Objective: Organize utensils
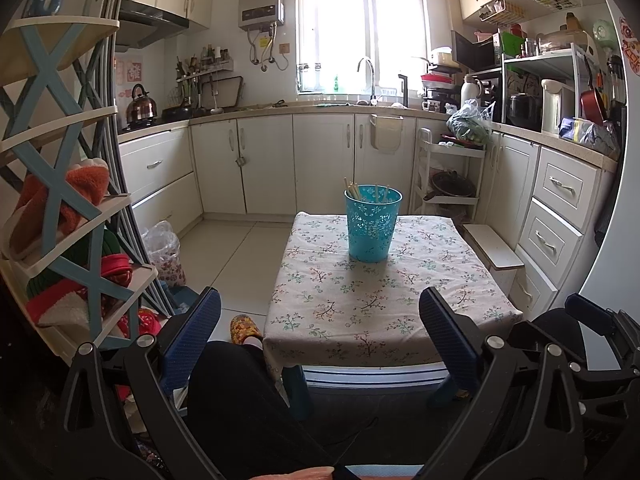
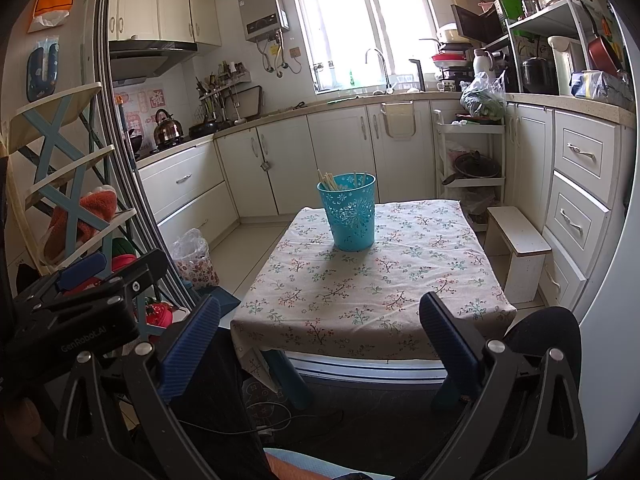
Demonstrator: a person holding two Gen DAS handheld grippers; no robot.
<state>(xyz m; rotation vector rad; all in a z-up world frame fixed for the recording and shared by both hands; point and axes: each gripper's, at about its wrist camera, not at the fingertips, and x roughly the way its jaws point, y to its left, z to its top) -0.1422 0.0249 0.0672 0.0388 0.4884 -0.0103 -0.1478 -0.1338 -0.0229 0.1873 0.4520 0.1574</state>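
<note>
A turquoise perforated bucket (image 1: 373, 224) (image 2: 351, 212) stands upright near the far edge of a low table with a floral cloth (image 1: 384, 304) (image 2: 372, 280). Several pale chopsticks (image 1: 353, 191) (image 2: 328, 181) poke out of its top. My left gripper (image 1: 320, 312) hovers open short of the table's near edge, nothing between its blue-padded fingers (image 1: 196, 336). My right gripper (image 2: 320, 316) is also open and empty, at the near edge. The right gripper's body shows at the lower right of the left wrist view, and the left gripper's body at the lower left of the right wrist view.
A person's dark-clothed leg (image 1: 240, 400) and patterned slipper (image 1: 245, 328) are below the table's near left corner. A shelf rack with cloths (image 1: 68, 208) stands left, a white stool (image 1: 494, 248) and drawers (image 1: 560, 216) right. A lined bin (image 1: 164, 252) sits on the floor.
</note>
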